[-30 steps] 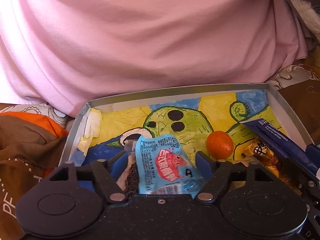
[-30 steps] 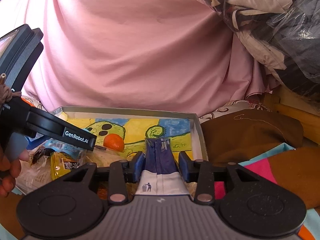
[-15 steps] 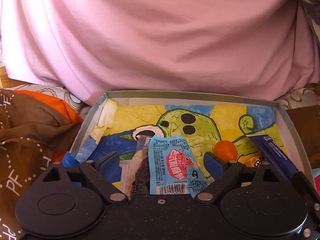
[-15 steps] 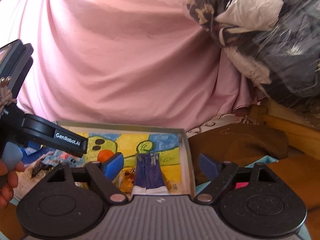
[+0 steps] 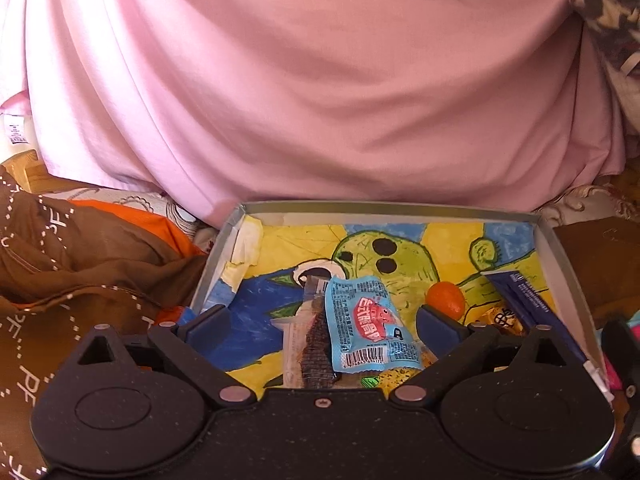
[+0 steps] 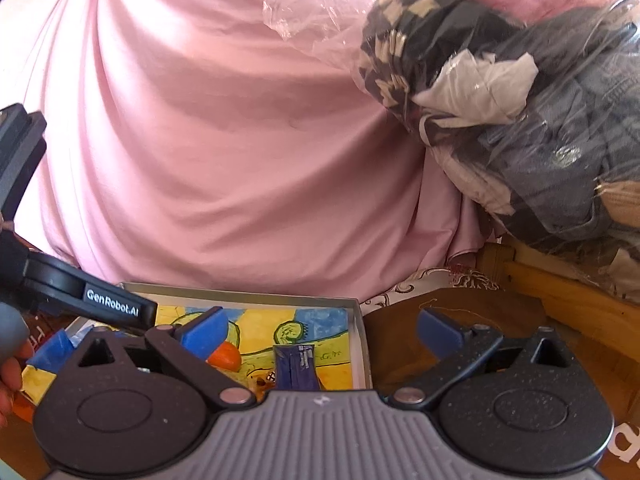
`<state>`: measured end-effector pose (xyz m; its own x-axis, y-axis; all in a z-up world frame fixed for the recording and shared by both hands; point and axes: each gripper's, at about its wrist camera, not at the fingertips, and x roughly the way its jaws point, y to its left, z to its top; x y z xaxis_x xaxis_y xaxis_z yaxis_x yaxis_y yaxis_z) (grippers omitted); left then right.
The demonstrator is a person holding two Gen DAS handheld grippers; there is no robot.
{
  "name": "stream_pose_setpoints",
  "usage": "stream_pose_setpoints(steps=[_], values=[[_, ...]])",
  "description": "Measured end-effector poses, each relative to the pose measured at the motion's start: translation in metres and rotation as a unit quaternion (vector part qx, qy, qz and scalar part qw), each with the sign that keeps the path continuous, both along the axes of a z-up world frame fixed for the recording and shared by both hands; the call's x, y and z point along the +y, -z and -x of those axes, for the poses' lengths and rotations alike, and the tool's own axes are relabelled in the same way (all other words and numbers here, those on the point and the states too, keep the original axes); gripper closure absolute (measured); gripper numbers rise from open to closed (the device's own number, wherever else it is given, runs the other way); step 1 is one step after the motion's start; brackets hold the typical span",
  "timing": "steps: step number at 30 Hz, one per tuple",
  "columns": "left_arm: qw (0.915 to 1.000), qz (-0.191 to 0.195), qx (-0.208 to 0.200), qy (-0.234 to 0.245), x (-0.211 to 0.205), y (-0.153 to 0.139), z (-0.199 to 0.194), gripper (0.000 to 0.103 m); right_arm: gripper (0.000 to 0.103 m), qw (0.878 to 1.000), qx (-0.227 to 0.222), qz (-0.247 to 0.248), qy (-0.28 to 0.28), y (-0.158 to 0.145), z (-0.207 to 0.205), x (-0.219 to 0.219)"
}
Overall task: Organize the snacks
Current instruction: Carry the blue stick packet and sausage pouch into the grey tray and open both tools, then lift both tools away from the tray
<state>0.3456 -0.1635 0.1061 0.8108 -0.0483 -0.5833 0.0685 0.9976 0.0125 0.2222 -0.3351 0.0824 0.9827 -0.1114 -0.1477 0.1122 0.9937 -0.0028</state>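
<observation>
A shallow grey box (image 5: 384,210) with a painted green-and-yellow floor holds the snacks. In the left wrist view a light blue packet (image 5: 366,322) lies flat on a dark wafer pack (image 5: 314,350), with a small orange (image 5: 446,300) and a navy packet (image 5: 524,300) to the right. My left gripper (image 5: 322,326) stands open above the blue packet, jaws wide apart. The right gripper (image 6: 320,330) is open too, raised over the box's right wall (image 6: 360,344); the navy packet (image 6: 298,368) and the orange (image 6: 226,356) lie in the box below it.
A large pink cloth (image 5: 320,80) rises behind the box. Brown fabric (image 5: 60,264) lies left of it and more brown fabric (image 6: 452,320) right. A plastic bag of clothes (image 6: 520,100) sits at upper right. A golden wrapper (image 5: 502,316) lies beside the navy packet.
Both grippers opened, letting go of the light blue packet and the navy packet, then drew back and up from the box. The packets now lie inside it.
</observation>
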Motion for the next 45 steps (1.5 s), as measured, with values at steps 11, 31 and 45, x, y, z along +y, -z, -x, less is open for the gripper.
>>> stream_pose_setpoints(steps=[11,31,45], values=[[0.9996,0.002,-0.028,-0.005,0.036,-0.018,0.053,0.003,0.0,1.0,-0.003,-0.006,-0.01,-0.009,0.027,0.017],[0.9911,0.054,-0.09,-0.081,0.104,-0.014,0.158,0.003,0.0,0.999,-0.005,-0.007,-0.05,-0.011,0.074,0.059],[0.9864,0.058,-0.099,-0.118,0.132,-0.008,0.205,0.001,0.0,0.997,-0.018,-0.008,-0.073,-0.012,0.112,0.074]])
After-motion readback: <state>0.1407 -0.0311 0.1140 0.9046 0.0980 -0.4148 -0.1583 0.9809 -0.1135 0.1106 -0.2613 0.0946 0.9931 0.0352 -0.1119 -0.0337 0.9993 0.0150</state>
